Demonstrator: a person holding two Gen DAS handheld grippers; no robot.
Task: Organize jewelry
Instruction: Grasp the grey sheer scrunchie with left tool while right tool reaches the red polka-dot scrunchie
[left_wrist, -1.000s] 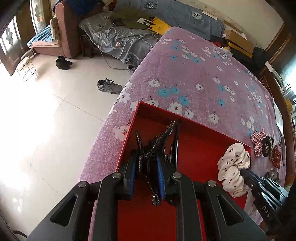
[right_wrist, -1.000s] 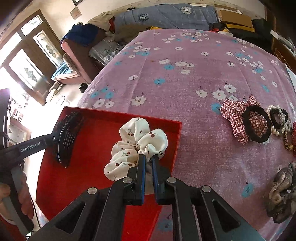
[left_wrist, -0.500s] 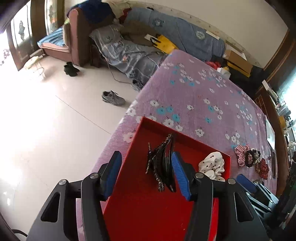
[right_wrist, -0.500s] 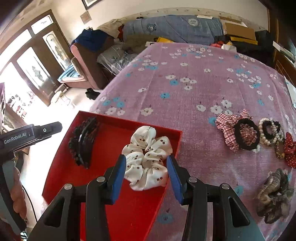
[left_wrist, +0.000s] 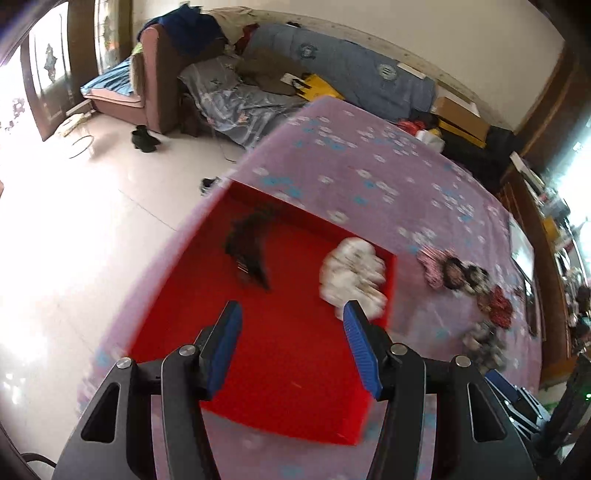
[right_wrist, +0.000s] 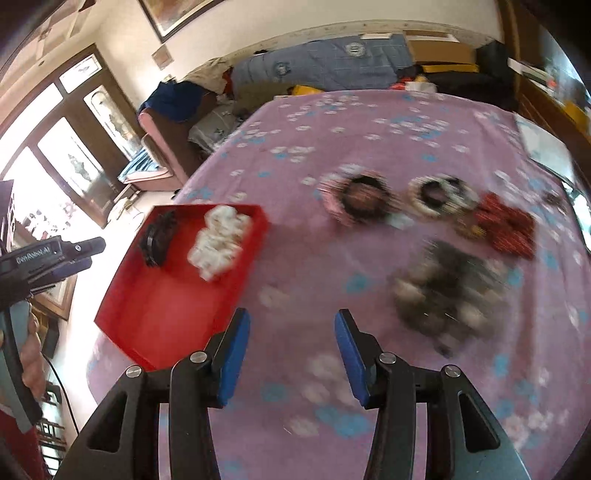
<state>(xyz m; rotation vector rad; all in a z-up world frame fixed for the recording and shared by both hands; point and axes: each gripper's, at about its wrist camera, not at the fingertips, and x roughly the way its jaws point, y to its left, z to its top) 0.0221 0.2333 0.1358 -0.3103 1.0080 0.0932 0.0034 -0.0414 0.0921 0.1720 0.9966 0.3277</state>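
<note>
A red tray (left_wrist: 295, 369) (right_wrist: 159, 314) lies on the purple flowered bedspread. In it lie a black hair comb (left_wrist: 251, 247) (right_wrist: 159, 236) and a white spotted scrunchie (left_wrist: 352, 275) (right_wrist: 219, 242). My left gripper (left_wrist: 291, 317) is open and empty, above the tray's near part. My right gripper (right_wrist: 291, 325) is open and empty, above the bedspread right of the tray. Right of the tray lie a plaid scrunchie (right_wrist: 360, 199), a pearl bracelet (right_wrist: 437, 194), a red piece (right_wrist: 509, 227) and a dark furry scrunchie (right_wrist: 448, 291). Both views are blurred.
The bed's left edge drops to a tiled floor (left_wrist: 74, 240). A sofa with bedding (left_wrist: 236, 99) and boxes (left_wrist: 458, 116) stand beyond the bed. Wooden furniture (right_wrist: 554, 110) runs along the right side. The left gripper's body (right_wrist: 48, 254) shows at the right wrist view's left edge.
Both grippers opened, let go of the comb and the white scrunchie in the tray, and pulled back. The right gripper has swung right, toward the loose pieces on the bedspread.
</note>
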